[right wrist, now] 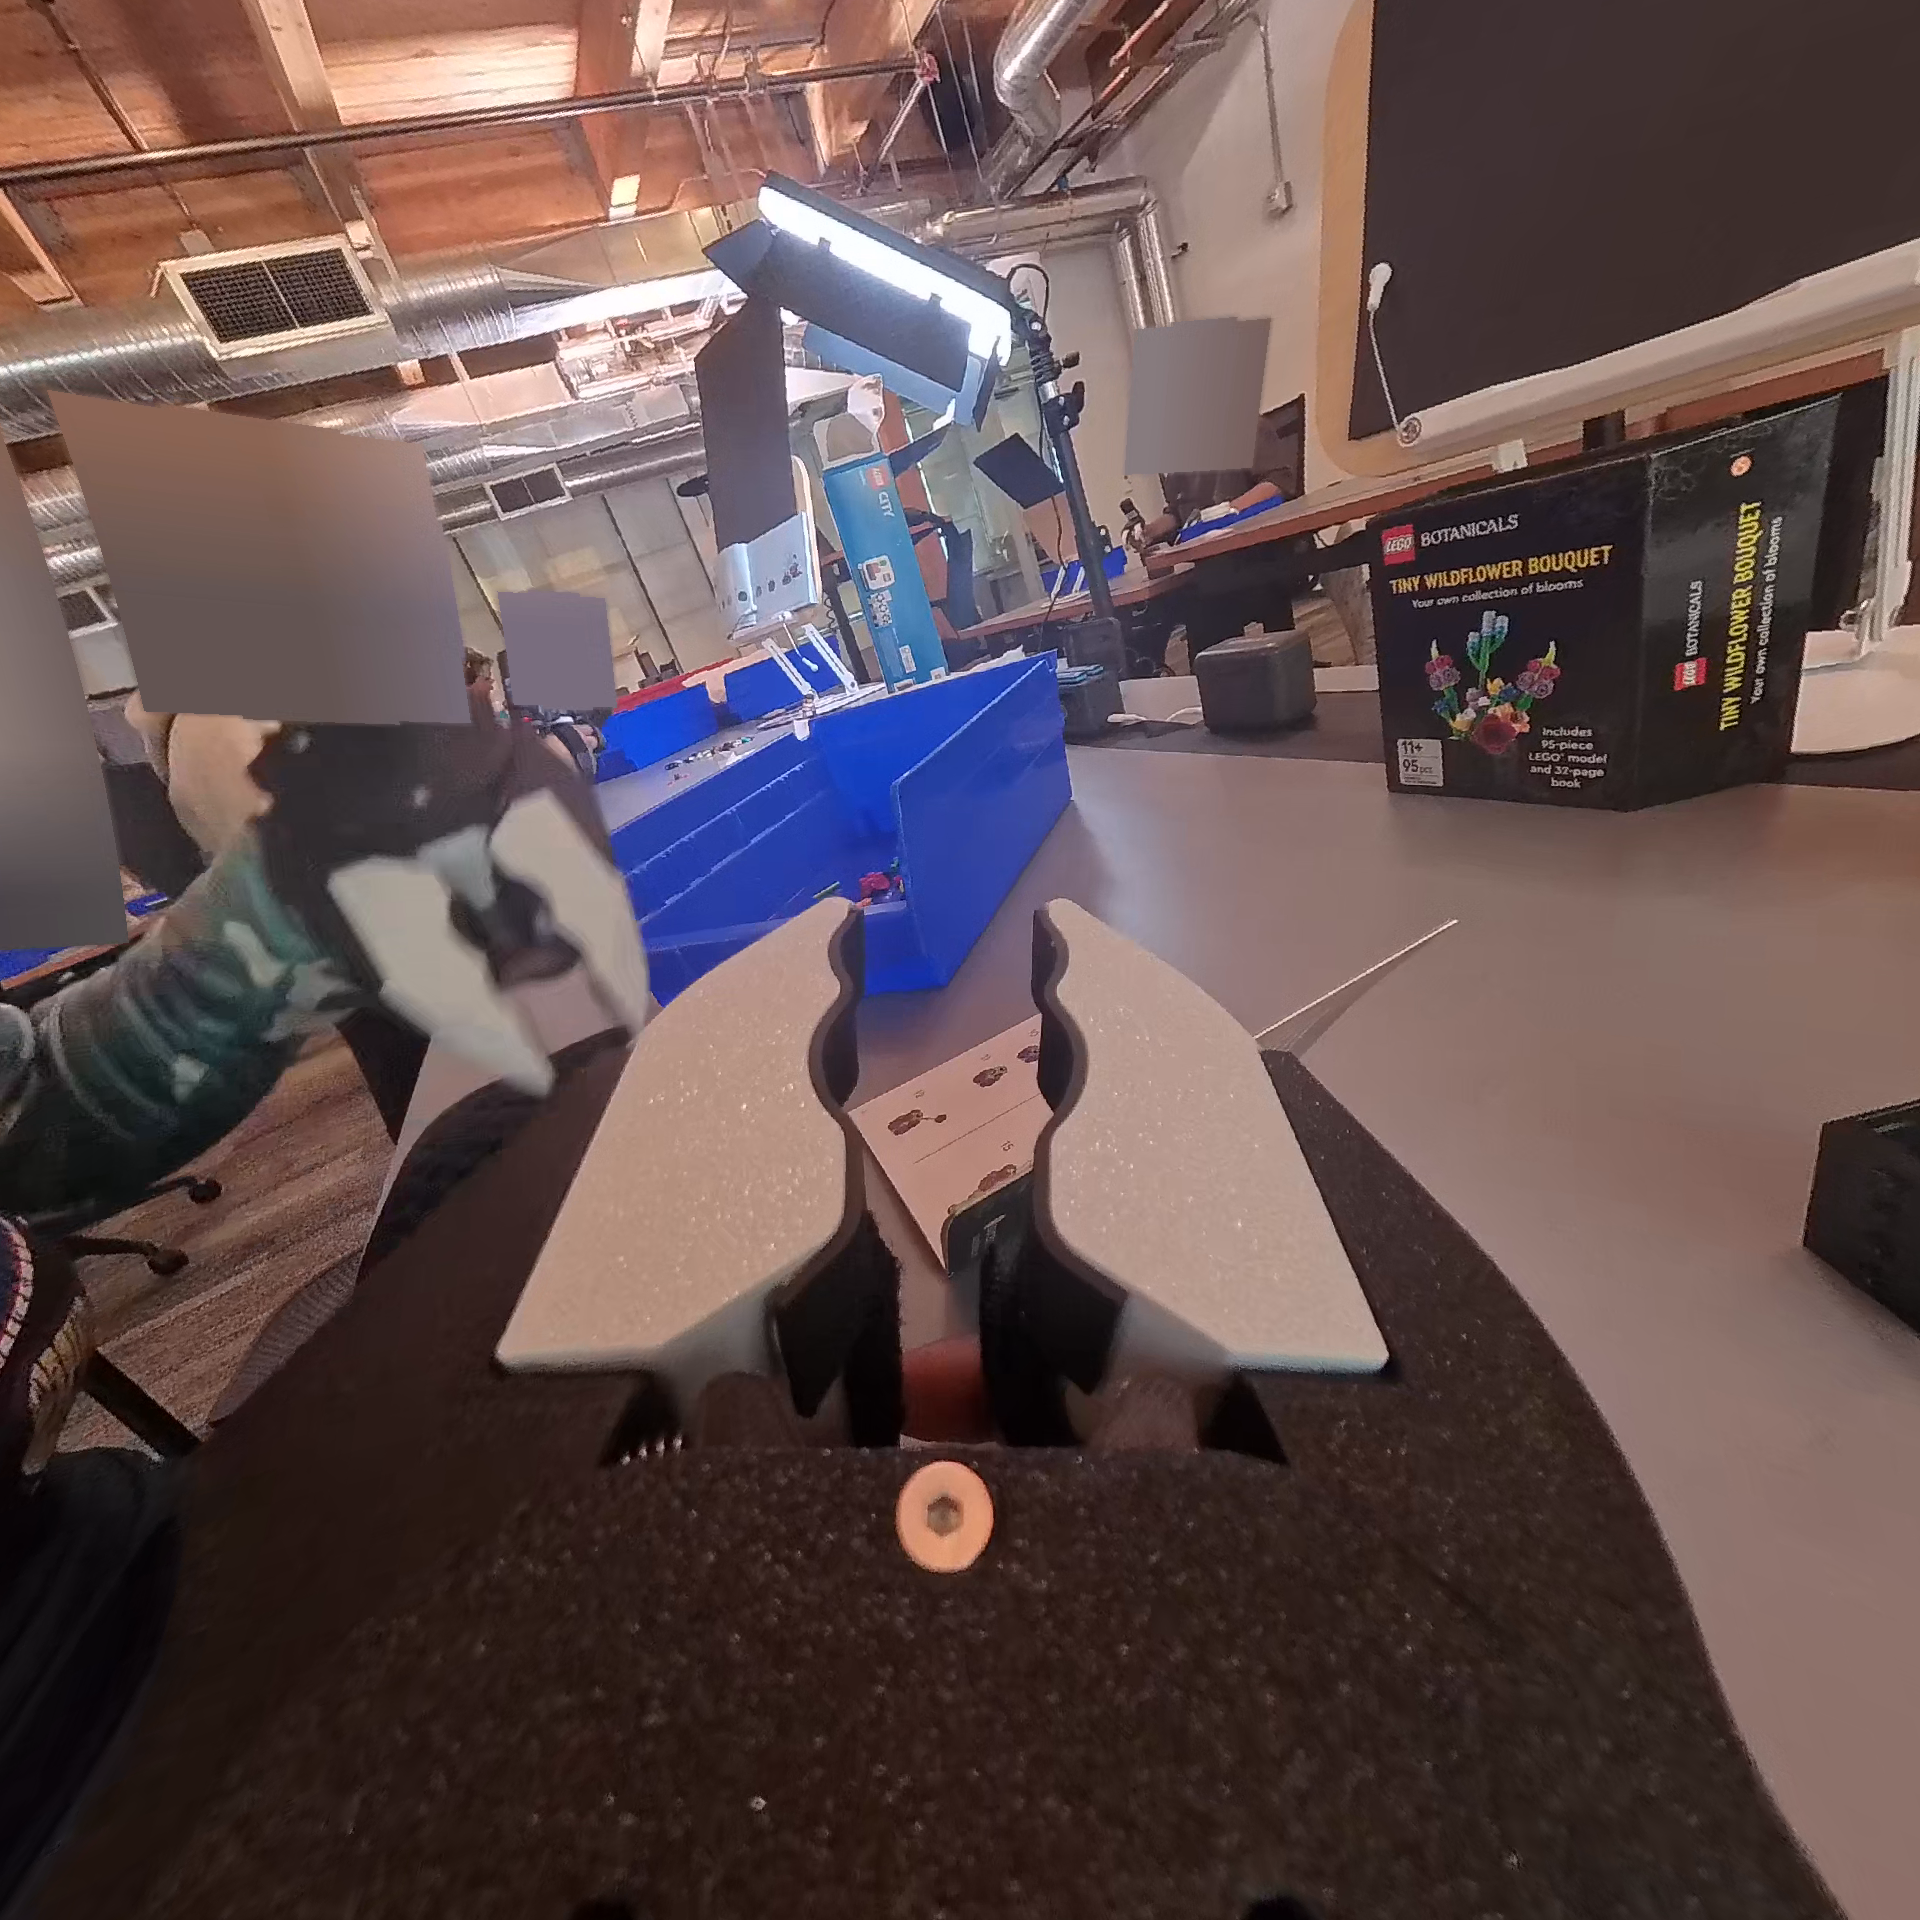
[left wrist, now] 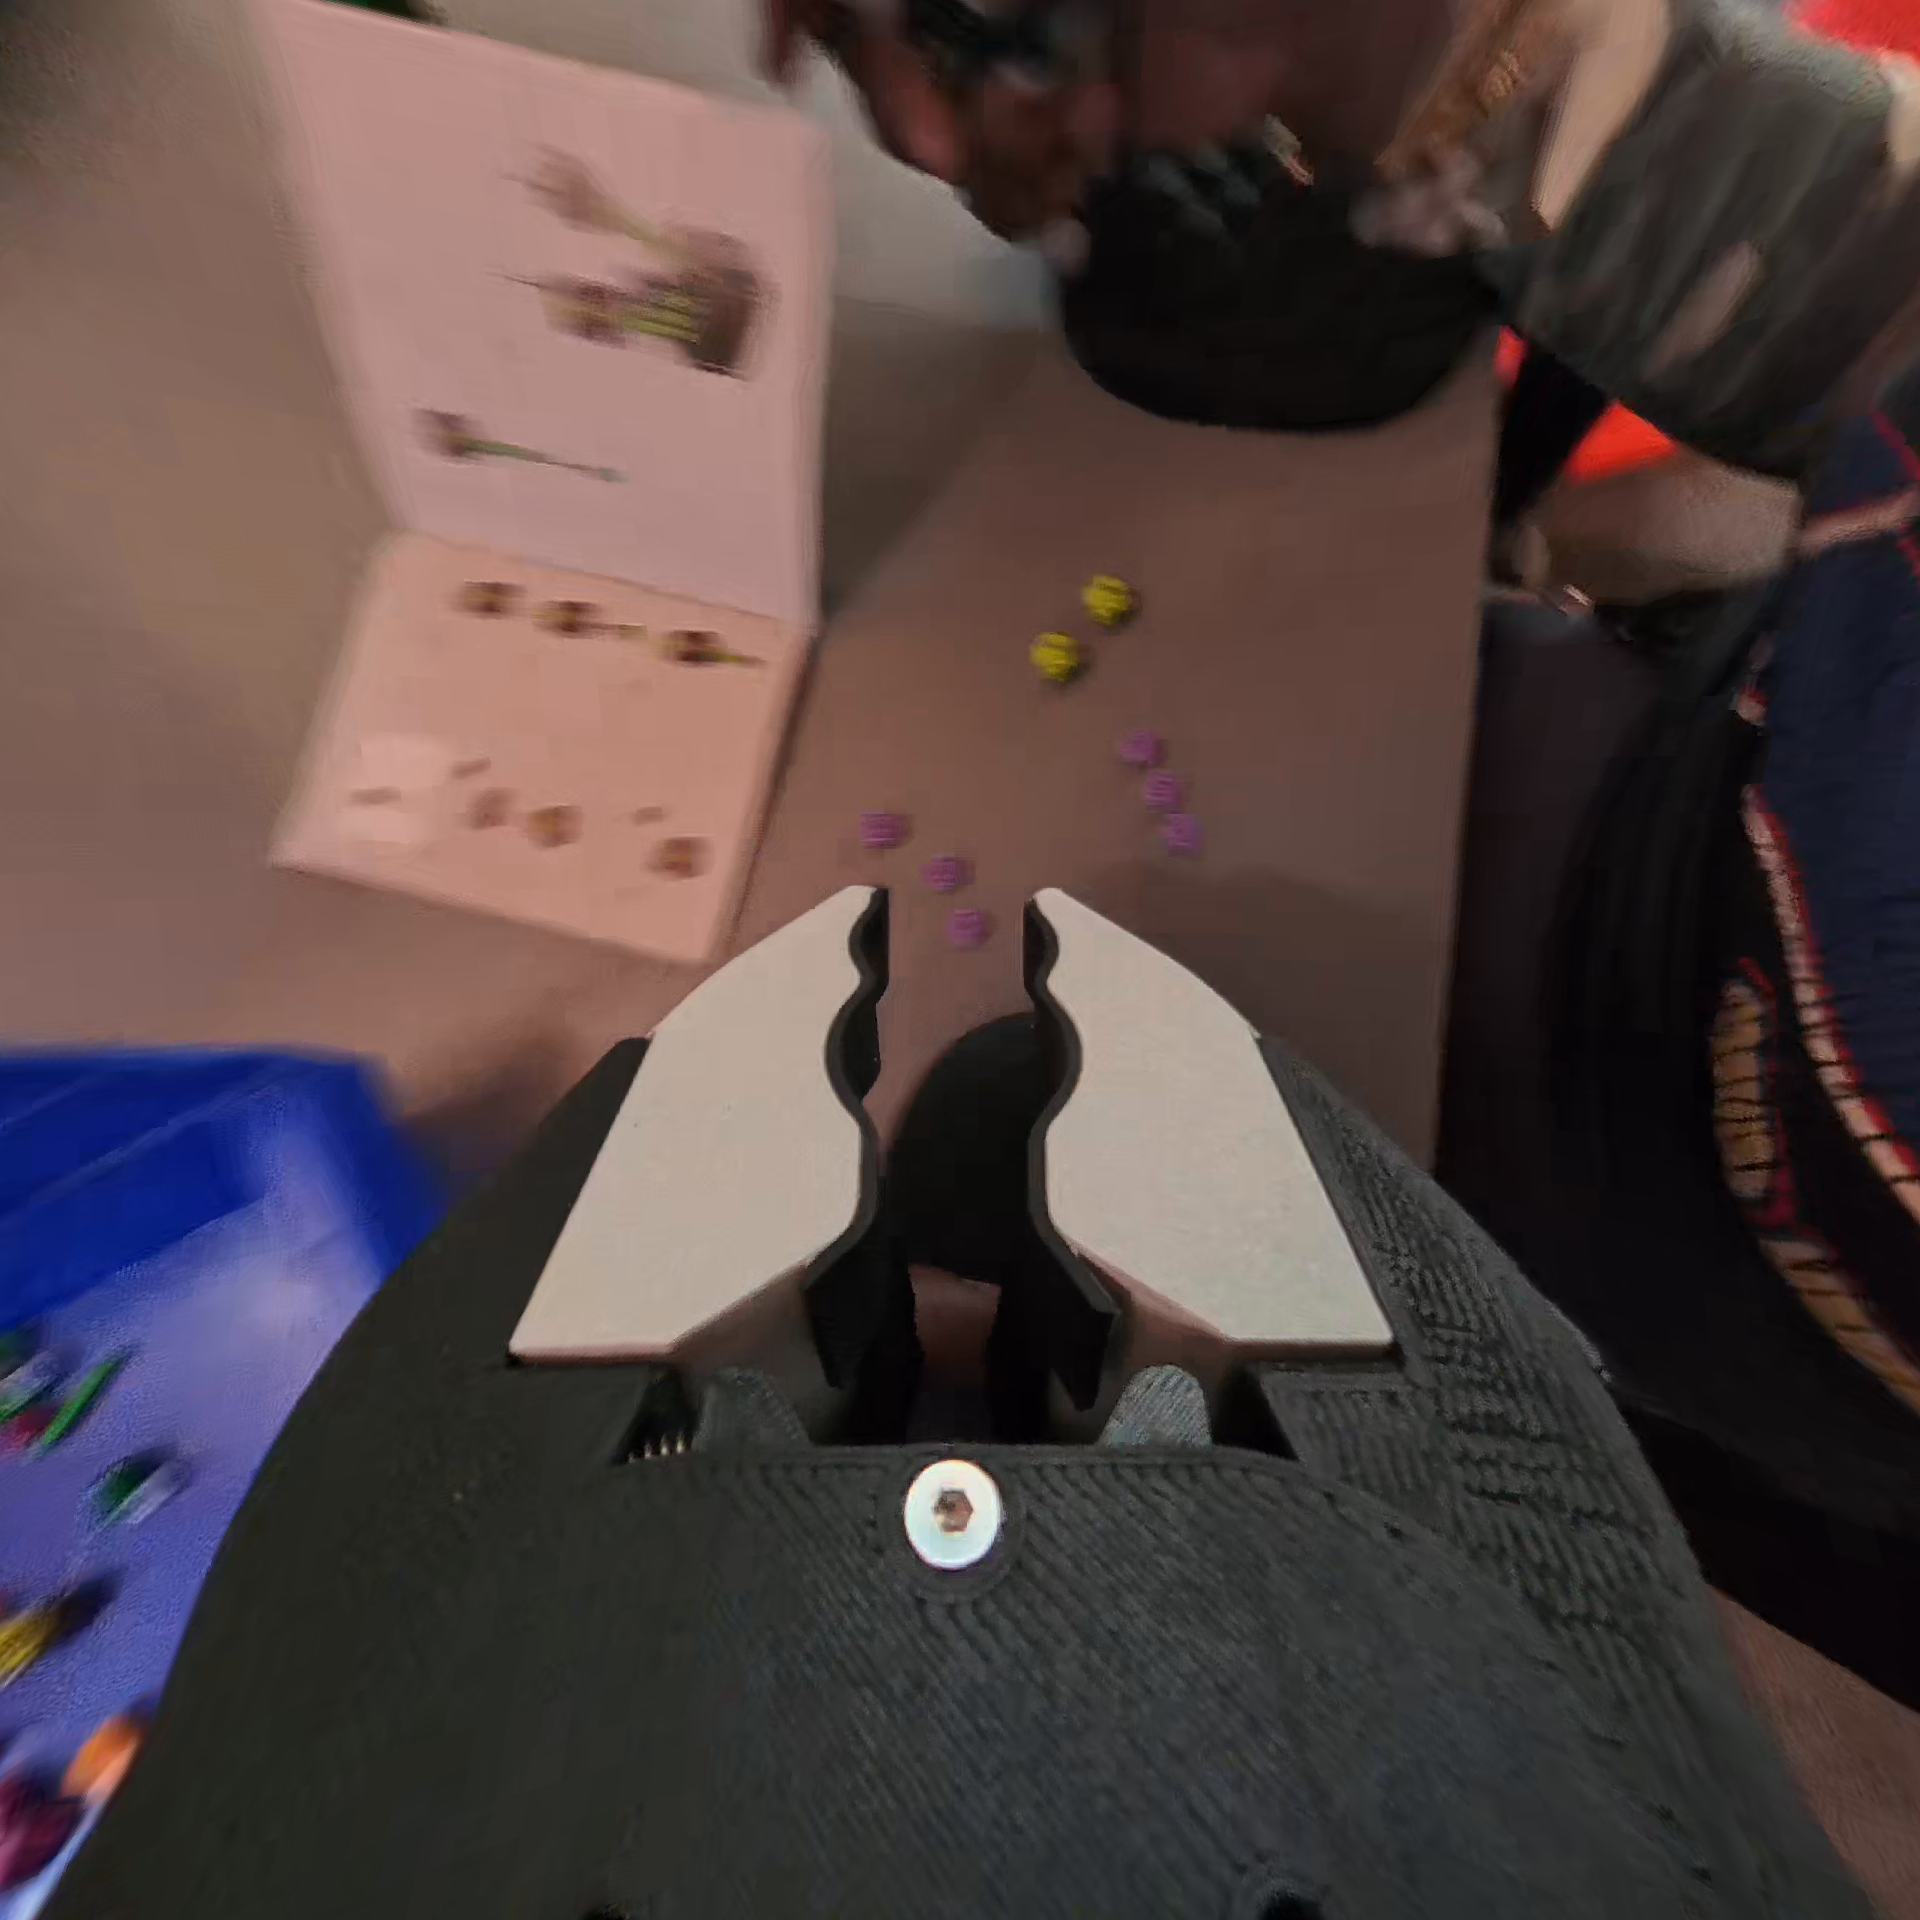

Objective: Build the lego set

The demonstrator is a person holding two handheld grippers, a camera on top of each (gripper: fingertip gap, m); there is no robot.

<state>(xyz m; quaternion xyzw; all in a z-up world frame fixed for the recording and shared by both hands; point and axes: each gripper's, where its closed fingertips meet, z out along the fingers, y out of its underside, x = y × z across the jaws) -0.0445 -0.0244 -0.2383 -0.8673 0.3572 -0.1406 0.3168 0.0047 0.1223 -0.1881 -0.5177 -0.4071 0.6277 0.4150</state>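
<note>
purple bricks (left wrist: 966, 927) | yellow bricks (left wrist: 1058, 657) | blue bin (right wrist: 935, 821) | black box (right wrist: 1590, 623)

On the table (left wrist: 1195, 499), an open instruction booklet (left wrist: 561, 499) lies to the left, with small loose pieces (left wrist: 1055, 657) scattered to its right. A parts tray (left wrist: 187, 1164) sits at the near left, holding more pieces. In the right wrist view, the tray (right wrist: 935, 821) stands ahead, behind the booklet (right wrist: 935, 1132), with a set box (right wrist: 1590, 634) far right.
</note>
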